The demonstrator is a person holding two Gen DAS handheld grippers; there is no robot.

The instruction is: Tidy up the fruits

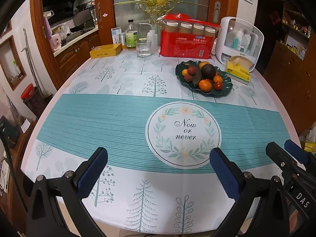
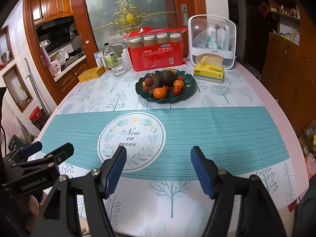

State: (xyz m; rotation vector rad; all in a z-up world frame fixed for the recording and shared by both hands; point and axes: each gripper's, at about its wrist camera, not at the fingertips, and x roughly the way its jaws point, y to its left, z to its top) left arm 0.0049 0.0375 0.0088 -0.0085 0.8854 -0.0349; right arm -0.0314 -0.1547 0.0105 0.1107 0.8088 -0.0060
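A dark green scalloped plate (image 1: 227, 90) (image 2: 189, 85) stands at the far side of the table and holds the fruits: an avocado (image 1: 208, 71) (image 2: 167, 78), oranges (image 1: 205, 85) (image 2: 160, 92), lychees (image 1: 192, 70) (image 2: 148, 81), small tomatoes (image 1: 218, 86) (image 2: 176, 90) and a dark banana (image 1: 197, 78) (image 2: 155, 85). My left gripper (image 1: 159, 158) is open and empty above the near table edge. My right gripper (image 2: 159, 156) is open and empty beside it, to the right; it also shows in the left wrist view (image 1: 284, 148).
A yellow tissue box (image 1: 238, 72) (image 2: 209, 72) sits right of the plate. Behind stand a red pack of cups (image 1: 187, 43) (image 2: 158, 56), a white storage box (image 1: 240, 39) (image 2: 212, 41), a glass (image 1: 143, 48) (image 2: 118, 68), bottles and a yellow tin (image 1: 105, 50).
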